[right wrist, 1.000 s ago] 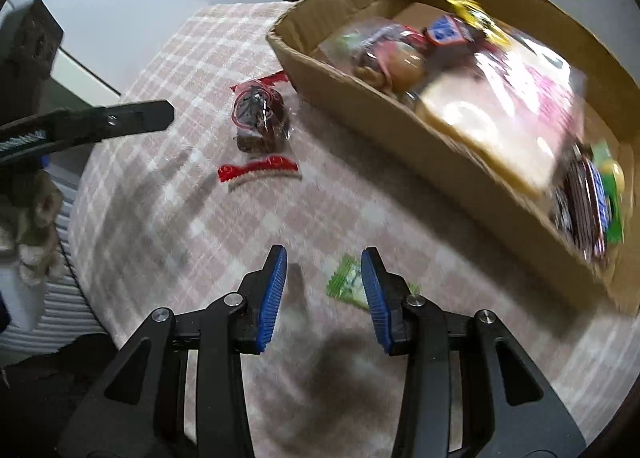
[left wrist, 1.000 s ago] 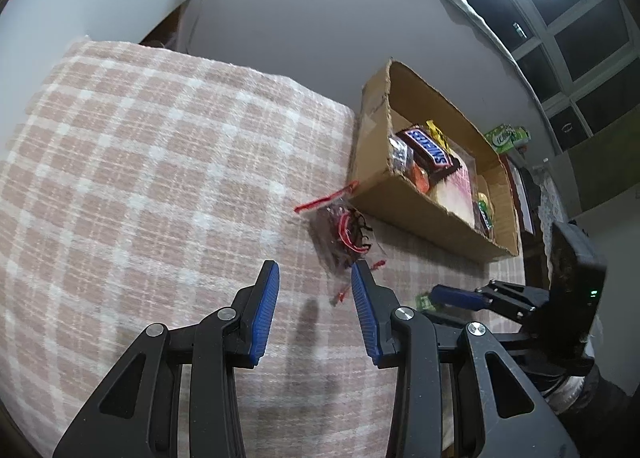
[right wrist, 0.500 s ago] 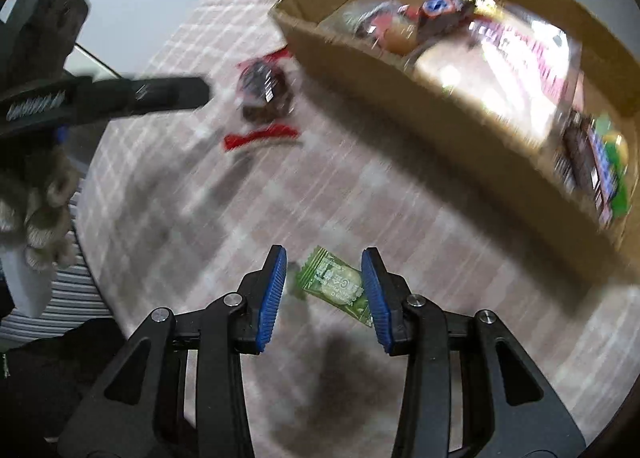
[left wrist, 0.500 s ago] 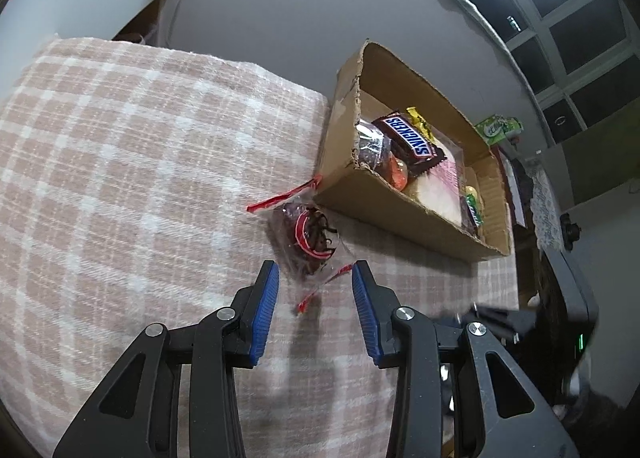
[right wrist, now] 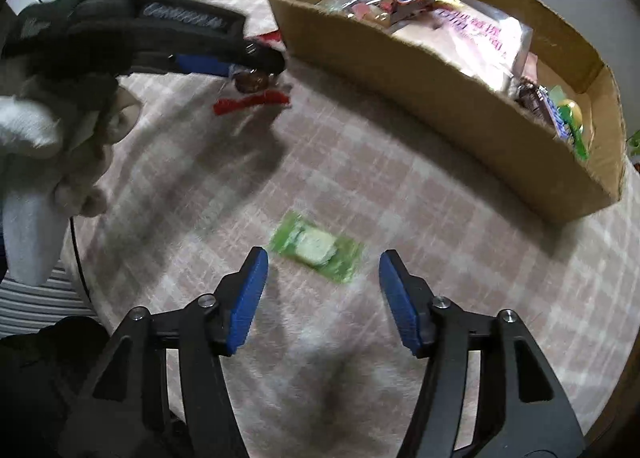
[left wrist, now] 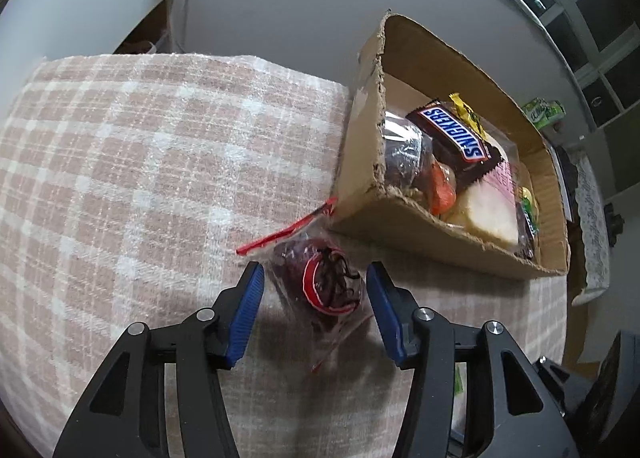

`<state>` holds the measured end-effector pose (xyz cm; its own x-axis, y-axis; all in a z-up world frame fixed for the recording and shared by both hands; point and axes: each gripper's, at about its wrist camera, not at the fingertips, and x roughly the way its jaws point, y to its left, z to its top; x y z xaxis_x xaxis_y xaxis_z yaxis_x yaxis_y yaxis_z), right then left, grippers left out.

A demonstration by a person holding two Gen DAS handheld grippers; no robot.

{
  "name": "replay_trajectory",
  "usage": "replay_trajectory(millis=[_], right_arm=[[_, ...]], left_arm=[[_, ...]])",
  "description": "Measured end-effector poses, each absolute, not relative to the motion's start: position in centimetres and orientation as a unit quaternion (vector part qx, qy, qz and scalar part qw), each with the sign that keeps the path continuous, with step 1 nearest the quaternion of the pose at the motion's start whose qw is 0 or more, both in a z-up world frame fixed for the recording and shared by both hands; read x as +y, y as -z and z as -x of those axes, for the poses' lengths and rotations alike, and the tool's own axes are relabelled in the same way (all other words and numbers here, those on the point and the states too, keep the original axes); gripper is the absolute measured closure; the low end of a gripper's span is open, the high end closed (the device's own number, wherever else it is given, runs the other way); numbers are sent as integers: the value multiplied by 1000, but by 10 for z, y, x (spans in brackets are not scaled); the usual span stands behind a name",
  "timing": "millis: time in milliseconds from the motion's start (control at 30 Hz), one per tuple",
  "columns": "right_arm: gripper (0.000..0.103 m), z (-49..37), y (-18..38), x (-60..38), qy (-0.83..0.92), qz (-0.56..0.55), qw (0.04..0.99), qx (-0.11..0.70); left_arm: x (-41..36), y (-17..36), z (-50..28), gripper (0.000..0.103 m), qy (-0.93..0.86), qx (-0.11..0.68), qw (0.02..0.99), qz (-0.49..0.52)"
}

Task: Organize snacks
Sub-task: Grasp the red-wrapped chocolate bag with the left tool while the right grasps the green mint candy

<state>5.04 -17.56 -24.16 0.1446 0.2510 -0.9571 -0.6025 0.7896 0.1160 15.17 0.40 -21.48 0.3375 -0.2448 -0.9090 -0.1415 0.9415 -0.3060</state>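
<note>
Your left gripper (left wrist: 315, 290) is spread wide around the clear snack bag (left wrist: 320, 286), 1 blue pad on each side and neither yet pressing it. The bag lies on the checked tablecloth (left wrist: 120, 161), just beside the near corner of the cardboard box (left wrist: 400, 213), its red sealed edge pointing at the box wall. It looks light and soft: a crinkly film around a dark lump with a red band, so the wrapper will likely slide and crumple before it resists. Close on the bulge in the middle, not on the flat red seal or the loose tail (thin film probably slips out of smooth pads).

Your right gripper (right wrist: 320, 282) is also released, jaws apart, with the small green packet (right wrist: 316, 250) lying flat on the cloth just ahead of the fingertips and not yet between them. That packet seems thin and nearly weightless, and the view is blurred, so its edges are hard to judge. Being so flat, it gives you little height to grip; take it across its short width, pads low to the cloth, and expect the fabric to bunch slightly.

The box already holds a Snickers bar (left wrist: 456, 133) and several other wrapped snacks, with bare floor at its far end, so both of these 2 pieces should fit.
</note>
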Motion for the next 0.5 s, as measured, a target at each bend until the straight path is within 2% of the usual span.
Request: replay_trajectory(millis=[100,200,233,300,333,367,400,500], right_arm=[[42,-43,245,-167,-281,159,748,579],[48,-33,246,-151,-281,191,752,564],[57,-33,245,-147,-287,187,751,564],[64,-36,243,-149,-288,174,750,569],[71,-38,243,-151,-286,170,751,571],[72,-40,243,-154,-285,165,751,572],[82,-43,243,-156,-282,161,752,573],[84,-47,243,-158,-283,145,750,581]], left_arm=[[0,216,-155,51,30,571,806,155],[0,217,-153,57,27,564,811,151],[0,218,-153,60,27,563,812,151],[4,218,-151,65,30,561,813,154],[8,219,-149,69,30,560,813,155],[11,219,-148,70,31,559,813,157],[12,219,-147,70,33,559,813,159],[15,218,-144,71,36,558,814,158]])
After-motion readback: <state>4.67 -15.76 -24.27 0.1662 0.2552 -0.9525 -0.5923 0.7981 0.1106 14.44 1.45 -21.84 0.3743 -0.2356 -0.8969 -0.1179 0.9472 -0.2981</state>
